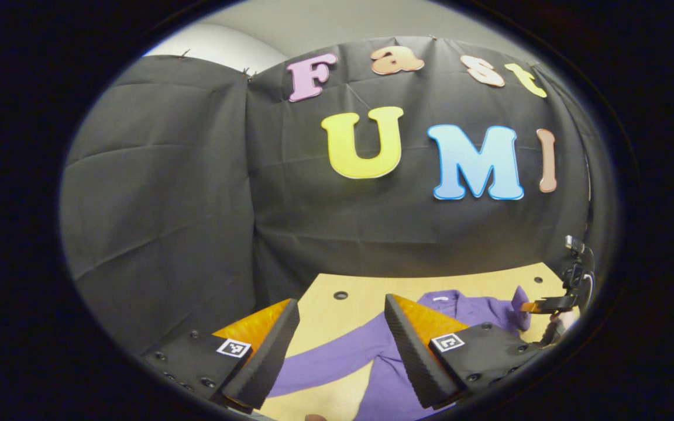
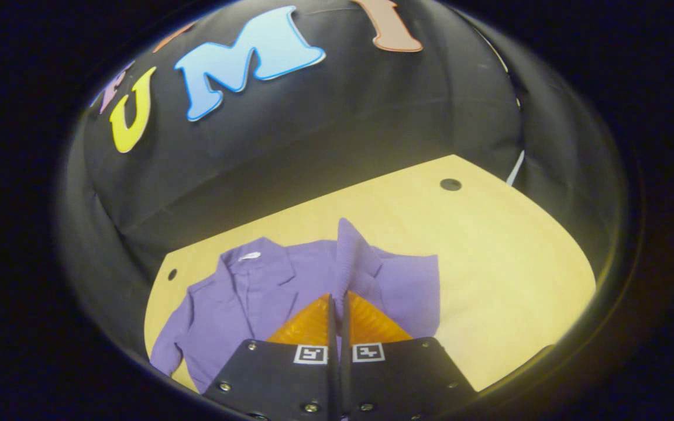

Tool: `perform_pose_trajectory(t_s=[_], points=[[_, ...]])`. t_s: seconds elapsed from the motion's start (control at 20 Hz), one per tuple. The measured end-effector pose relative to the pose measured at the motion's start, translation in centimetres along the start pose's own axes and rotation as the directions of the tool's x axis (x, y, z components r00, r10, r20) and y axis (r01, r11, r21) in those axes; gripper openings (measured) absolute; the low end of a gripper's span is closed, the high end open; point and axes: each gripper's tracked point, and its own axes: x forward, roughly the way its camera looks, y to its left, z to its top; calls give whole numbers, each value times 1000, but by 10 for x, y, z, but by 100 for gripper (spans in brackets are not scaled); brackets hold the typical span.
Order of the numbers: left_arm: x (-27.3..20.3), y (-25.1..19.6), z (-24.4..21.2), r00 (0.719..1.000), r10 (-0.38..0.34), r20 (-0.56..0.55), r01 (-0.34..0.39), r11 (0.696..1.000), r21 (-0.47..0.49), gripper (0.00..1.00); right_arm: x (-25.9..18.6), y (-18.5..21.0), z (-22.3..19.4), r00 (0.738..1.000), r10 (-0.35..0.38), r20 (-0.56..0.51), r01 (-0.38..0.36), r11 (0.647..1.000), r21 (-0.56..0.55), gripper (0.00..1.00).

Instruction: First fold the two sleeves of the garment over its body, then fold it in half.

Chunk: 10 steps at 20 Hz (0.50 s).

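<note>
Right sleeve pinched and lifted – left jaws wide open above the other sleeve.

Your right gripper (image 2: pixel 337 304) has its jaws pressed together on the purple sleeve (image 2: pixel 350 257), which rises from between them as a narrow upright strip over the garment (image 2: pixel 255 298). The garment lies spread on the table (image 2: pixel 489 245), collar toward the booth's far wall, its other sleeve (image 2: pixel 170 336) stretched out flat toward the near edge. Your left gripper (image 1: pixel 341 327) hangs above that flat sleeve (image 1: pixel 325 362) with its jaws far apart and nothing between them – the right gripper (image 1: pixel 539 305) shows at the far side, cloth raised at its tip.
</note>
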Motion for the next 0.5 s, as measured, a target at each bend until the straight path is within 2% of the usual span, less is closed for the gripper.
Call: perform_pose_trajectory(t_s=[0.5], points=[[-9,106,-21,995,93,-30,-94,996,-4,100,12,156,-58,982,170,-81,-178,978,-108,1]])
